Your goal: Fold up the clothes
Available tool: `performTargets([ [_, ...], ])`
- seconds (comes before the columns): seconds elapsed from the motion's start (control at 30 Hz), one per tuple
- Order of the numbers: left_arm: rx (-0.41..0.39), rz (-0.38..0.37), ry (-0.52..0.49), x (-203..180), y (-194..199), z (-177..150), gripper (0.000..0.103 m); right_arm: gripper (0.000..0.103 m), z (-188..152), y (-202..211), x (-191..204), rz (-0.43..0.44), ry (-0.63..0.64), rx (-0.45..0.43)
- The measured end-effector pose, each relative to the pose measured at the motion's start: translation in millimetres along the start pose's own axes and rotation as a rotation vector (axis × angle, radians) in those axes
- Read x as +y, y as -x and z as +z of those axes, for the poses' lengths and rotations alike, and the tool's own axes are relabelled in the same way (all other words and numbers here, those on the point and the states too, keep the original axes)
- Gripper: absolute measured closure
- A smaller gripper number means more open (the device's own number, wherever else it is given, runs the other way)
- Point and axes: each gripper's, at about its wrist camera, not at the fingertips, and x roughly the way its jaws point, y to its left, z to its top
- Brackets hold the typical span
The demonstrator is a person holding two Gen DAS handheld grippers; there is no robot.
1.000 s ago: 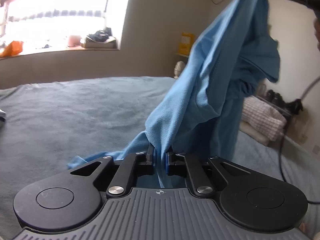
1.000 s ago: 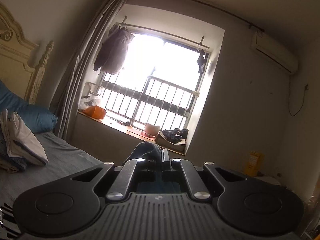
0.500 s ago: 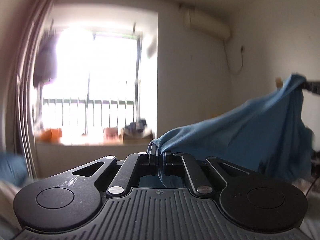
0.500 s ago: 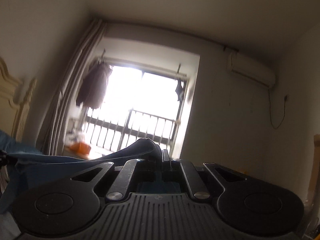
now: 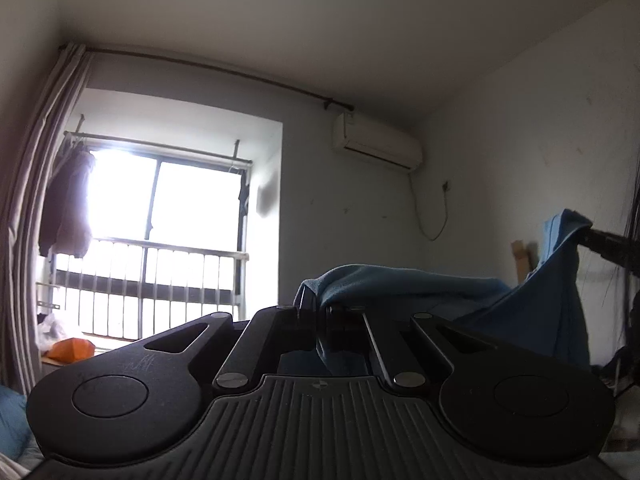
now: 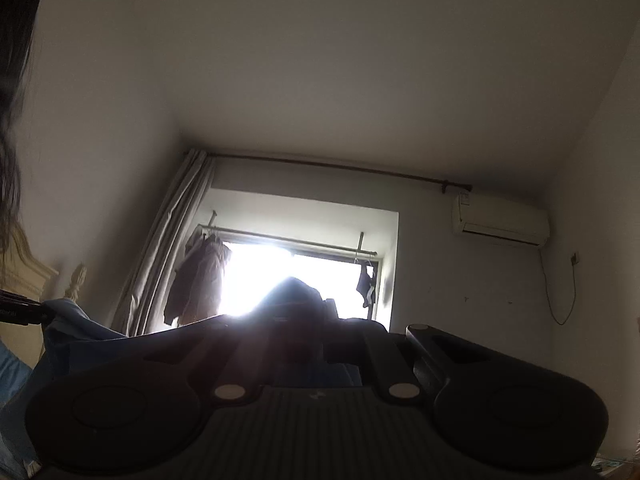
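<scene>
Holding blue garment [image 5: 420,284] aloft, lower right of frame | left gripper [image 5: 318,308] clamped on its edge | right gripper [image 6: 320,312] clamped on other corner | window [image 5: 160,240] behind, centre left.

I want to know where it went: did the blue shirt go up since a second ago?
Yes. The blue shirt went up: it now hangs before the wall near the window, off the bed.

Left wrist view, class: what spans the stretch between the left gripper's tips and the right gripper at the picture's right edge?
The blue garment spans it, pinched by the left gripper and right gripper, sagging slightly.
</scene>
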Motion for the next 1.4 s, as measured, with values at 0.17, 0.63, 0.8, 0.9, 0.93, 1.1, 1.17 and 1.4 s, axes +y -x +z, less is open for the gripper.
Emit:
performTargets([
  [0.17, 0.037, -0.026, 0.041, 4.3, -17.0, -18.2, 0.101, 0.098, -10.7, -0.6, -7.7, 0.025, -0.054, 0.024],
  [0.63, 0.438, 0.109, 0.112, 64.1, -113.5, -186.3, 0.101, 0.098, -200.7, -96.3, -3.3, 0.032, -0.123, 0.487],
  [0.8, 0.565, 0.17, 0.092, 97.7, -160.8, -244.8, 0.101, 0.098, -291.6, -122.4, 4.4, 0.028, -0.115, 0.651],
  [0.9, 0.63, 0.202, 0.052, 110.9, -192.6, -280.2, 0.101, 0.098, -344.1, -137.8, 6.2, 0.032, -0.106, 0.737],
  [0.93, 0.65, 0.211, 0.045, 112.2, -198.7, -291.3, 0.101, 0.098, -361.8, -142.4, 7.5, 0.031, -0.102, 0.765],
  [1.1, 0.76, 0.271, 0.028, 122.1, -230.1, -342.3, 0.101, 0.098, -452.8, -175.5, 11.1, 0.01, -0.115, 0.912],
  [1.17, 0.805, 0.287, 0.024, 120.9, -230.9, -353.6, 0.101, 0.098, -480.1, -182.8, 11.3, 0.008, -0.132, 0.969],
  [1.4, 1.035, 0.333, 0.145, 128.1, -235.7, -410.3, 0.083, 0.089, -553.3, -194.2, 29.6, 0.03, -0.126, 1.2],
])
